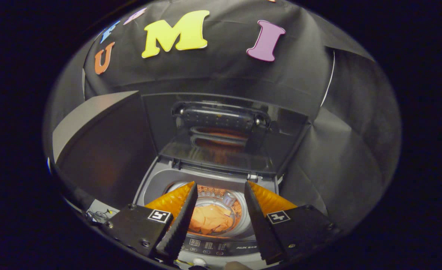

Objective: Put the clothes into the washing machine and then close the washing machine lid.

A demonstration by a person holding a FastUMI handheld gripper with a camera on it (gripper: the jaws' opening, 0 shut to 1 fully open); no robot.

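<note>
Gripper view: tongs point(221, 187) spread wide and empty above the top-loading washing machine point(149, 183), orange clothes point(209, 219) already down in the drum beyond the fingers, lid point(221, 131) propped upright behind, likely next to be closed.

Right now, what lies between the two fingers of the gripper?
In the gripper view, the open gripper holds nothing. Between its fingers you see the washing machine drum below, with the orange clothes already inside. Beyond them the lid stands raised.
</note>
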